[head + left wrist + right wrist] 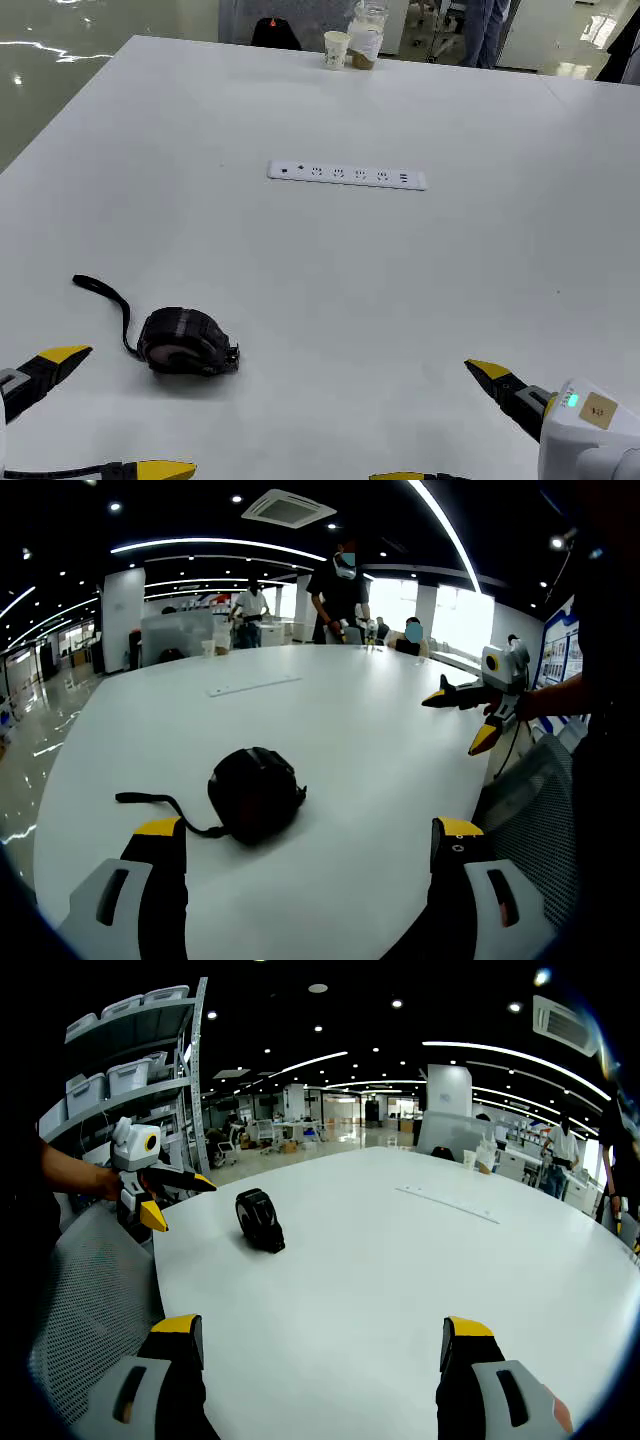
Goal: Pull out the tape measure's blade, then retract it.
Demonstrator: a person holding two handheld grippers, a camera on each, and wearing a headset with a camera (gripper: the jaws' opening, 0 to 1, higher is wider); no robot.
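Note:
A black tape measure (186, 342) lies on its side on the white table (400, 270), its blade fully inside and its black wrist strap (105, 295) trailing to the left. My left gripper (113, 412) stands open just to the left of it and nearer me, with nothing between its yellow-tipped fingers. In the left gripper view the tape measure (255, 792) sits a little ahead of the open left gripper (310, 845). My right gripper (440, 425) is open well to the right, holding nothing. From the right gripper (320, 1325) the tape measure (260, 1220) lies far off.
A white power strip (346, 174) lies across the middle of the table. A paper cup (337, 49) and a jar (366, 38) stand at the far edge. Several people (340, 590) stand beyond the table. A mesh chair (90, 1300) is close to the near edge.

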